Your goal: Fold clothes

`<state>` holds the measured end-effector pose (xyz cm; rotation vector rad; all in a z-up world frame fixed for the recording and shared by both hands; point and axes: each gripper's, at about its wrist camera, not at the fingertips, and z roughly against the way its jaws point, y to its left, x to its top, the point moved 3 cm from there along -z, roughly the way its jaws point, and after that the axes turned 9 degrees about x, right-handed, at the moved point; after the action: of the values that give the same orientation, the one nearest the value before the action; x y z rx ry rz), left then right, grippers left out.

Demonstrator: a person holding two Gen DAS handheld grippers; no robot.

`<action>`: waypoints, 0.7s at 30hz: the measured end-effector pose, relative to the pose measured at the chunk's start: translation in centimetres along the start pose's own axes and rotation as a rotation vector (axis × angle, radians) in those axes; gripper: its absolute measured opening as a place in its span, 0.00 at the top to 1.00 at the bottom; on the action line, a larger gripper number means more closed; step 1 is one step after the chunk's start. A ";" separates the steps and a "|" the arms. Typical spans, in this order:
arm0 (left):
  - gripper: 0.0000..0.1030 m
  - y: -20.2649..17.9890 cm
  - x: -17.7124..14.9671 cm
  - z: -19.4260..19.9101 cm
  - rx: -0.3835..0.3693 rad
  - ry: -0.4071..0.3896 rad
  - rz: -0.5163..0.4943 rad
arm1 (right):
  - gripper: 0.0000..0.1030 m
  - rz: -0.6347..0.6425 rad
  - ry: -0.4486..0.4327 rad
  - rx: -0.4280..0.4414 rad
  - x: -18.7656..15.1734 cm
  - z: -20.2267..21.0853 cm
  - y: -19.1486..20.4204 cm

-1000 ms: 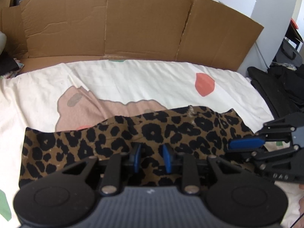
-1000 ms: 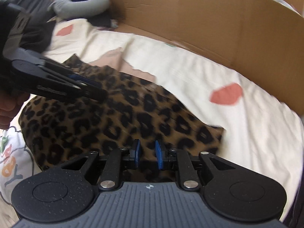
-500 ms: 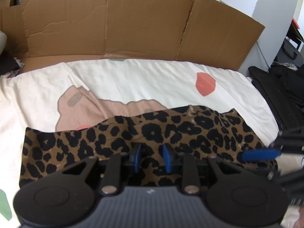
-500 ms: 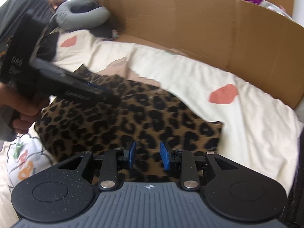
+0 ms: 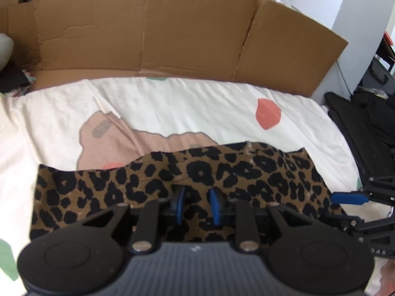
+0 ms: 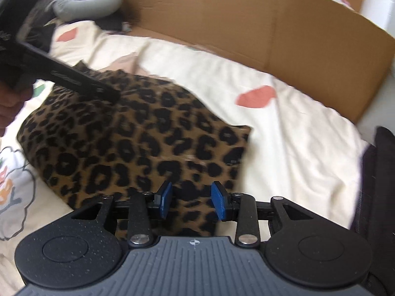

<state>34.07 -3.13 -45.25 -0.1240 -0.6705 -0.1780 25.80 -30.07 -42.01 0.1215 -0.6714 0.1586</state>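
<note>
A: Where is the cloth (image 5: 222, 172)?

B: It lies flat on the sheet (image 5: 197, 103), a leopard-print piece folded into a long band. Behind the sheet stands a cardboard wall (image 5: 172, 29).

A: And the left gripper (image 5: 196, 206)?

B: It hangs over the near edge of the cloth, about at the middle of the band. Its jaws are closing, with cloth between the blue pads (image 5: 179, 203). I think the pads are not yet pressing on the fabric, though from this angle the contact is hard to judge.

A: The right gripper (image 6: 192, 203)?

B: It is at the right end of the cloth, near the corner. Its jaws are opening, and the pads (image 6: 219, 203) stand apart with a clear gap. The cloth lies under them, not pinched.

A: Can each one see the other?

B: Yes. In the left view the right gripper (image 5: 350, 198) shows at the right edge, one blue pad pointing at the cloth. In the right view the left gripper (image 6: 74, 81) reaches in from the upper left, held by a hand (image 6: 12, 103).

A: Anything else around?

B: A grey neck pillow (image 6: 84, 2) past the far end of the sheet, and dark bags (image 5: 365, 123) beside the bed on the right.
</note>
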 end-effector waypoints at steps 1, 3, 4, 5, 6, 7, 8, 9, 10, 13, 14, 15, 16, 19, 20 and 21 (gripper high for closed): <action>0.82 -0.1 -0.1 0.6 -0.003 -0.010 -0.003 | 0.61 -0.009 -0.013 0.003 0.0 0.5 -0.1; 0.82 -0.3 -0.2 1.7 -0.008 -0.029 -0.008 | 0.61 -0.028 -0.038 0.008 0.1 1.4 -0.3; 0.82 -0.4 -0.3 2.3 -0.011 -0.038 -0.010 | 0.61 -0.032 -0.048 0.014 0.1 1.7 -0.2; 0.82 -0.7 -0.5 2.8 -0.019 -0.046 -0.014 | 0.61 -0.034 -0.057 0.022 0.1 2.1 0.0; 0.82 -1.0 -0.9 3.2 -0.029 -0.053 -0.020 | 0.61 -0.040 -0.061 0.031 0.0 2.3 0.2; 0.82 -1.5 -1.2 3.6 -0.039 -0.058 -0.027 | 0.61 -0.046 -0.065 0.042 0.0 2.4 0.5; 0.82 -2.0 -1.6 3.7 -0.049 -0.061 -0.040 | 0.60 -0.048 -0.067 0.055 -0.1 2.6 0.8; 0.82 -2.5 -1.9 3.8 -0.058 -0.061 -0.054 | 0.61 -0.047 -0.066 0.065 -0.1 2.7 1.2; 0.82 -3.0 -2.2 3.8 -0.063 -0.058 -0.067 | 0.61 -0.045 -0.065 0.075 -0.1 2.7 1.6; 0.82 -4.2 -3.0 3.2 -0.070 -0.037 -0.103 | 0.61 -0.032 -0.062 0.100 -0.3 2.8 3.0; 0.82 -4.3 -3.2 2.8 -0.064 -0.027 -0.114 | 0.60 -0.030 -0.061 0.109 -0.3 2.8 3.3; 0.82 -4.4 -3.3 2.3 -0.057 -0.018 -0.126 | 0.61 -0.028 -0.061 0.119 -0.4 2.6 3.6; 0.85 -4.3 -3.4 2.0 -0.048 -0.014 -0.133 | 0.61 -0.027 -0.060 0.128 -0.4 2.5 4.0; 0.98 -3.6 -3.2 1.2 -0.026 -0.010 -0.139 | 0.61 -0.026 -0.052 0.134 -0.6 2.2 4.5; 0.98 -3.3 -3.0 1.1 -0.024 -0.013 -0.133 | 0.61 -0.019 -0.046 0.132 -0.8 2.1 4.7; 0.98 -3.1 -2.9 1.0 -0.019 -0.017 -0.131 | 0.61 -0.010 -0.040 0.131 -1.0 1.9 4.9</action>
<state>30.59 -5.65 -46.10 -0.1001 -0.6943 -0.3094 22.98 -25.70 -40.87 0.2542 -0.7003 0.1905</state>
